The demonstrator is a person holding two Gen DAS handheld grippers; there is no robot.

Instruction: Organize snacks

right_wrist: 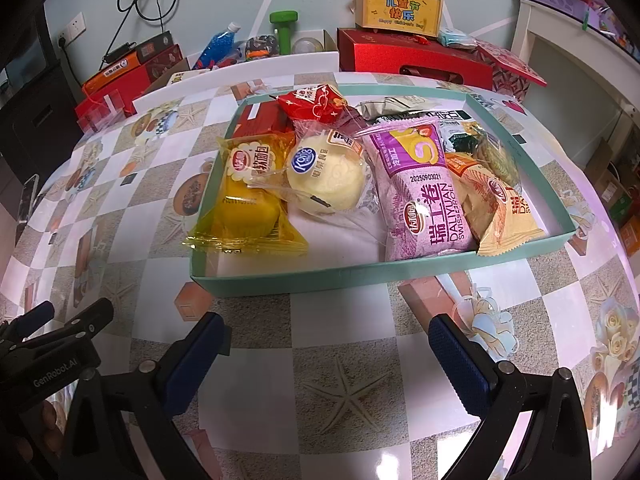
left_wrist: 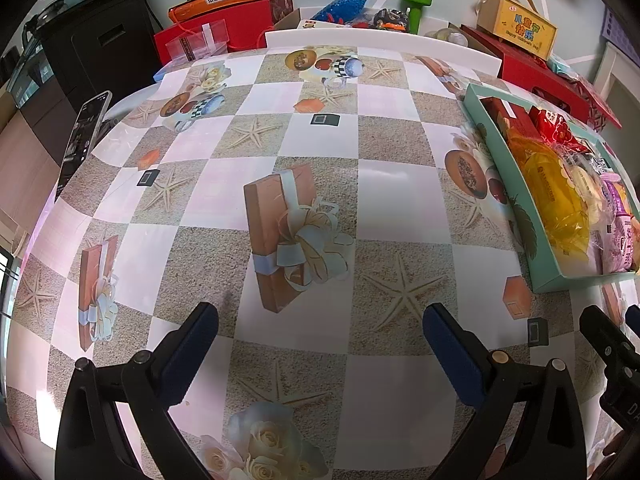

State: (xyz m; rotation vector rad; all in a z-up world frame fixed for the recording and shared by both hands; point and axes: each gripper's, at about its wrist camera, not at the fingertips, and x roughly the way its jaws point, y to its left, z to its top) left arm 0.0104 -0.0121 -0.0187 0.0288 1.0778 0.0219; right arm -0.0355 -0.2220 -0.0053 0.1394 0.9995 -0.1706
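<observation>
A shallow teal box (right_wrist: 280,280) (left_wrist: 496,168) on the checked tablecloth holds several wrapped snacks. In the right wrist view they are a yellow bread pack (right_wrist: 244,196), a pale round bun (right_wrist: 328,176), a purple Swiss roll pack (right_wrist: 420,192), an orange-beige pack (right_wrist: 500,212), a red packet (right_wrist: 312,102) and a red carton (right_wrist: 260,118). My right gripper (right_wrist: 326,344) hangs open just in front of the box, nothing between its fingers. My left gripper (left_wrist: 320,336) is open over bare tablecloth, left of the box.
Along the far table edge stand red gift boxes (right_wrist: 412,62), a yellow carton with handle (right_wrist: 400,8), a green dumbbell (right_wrist: 284,28), a blue bead bottle (right_wrist: 218,44) and an orange box (left_wrist: 224,0). A phone (left_wrist: 82,136) lies at the left edge.
</observation>
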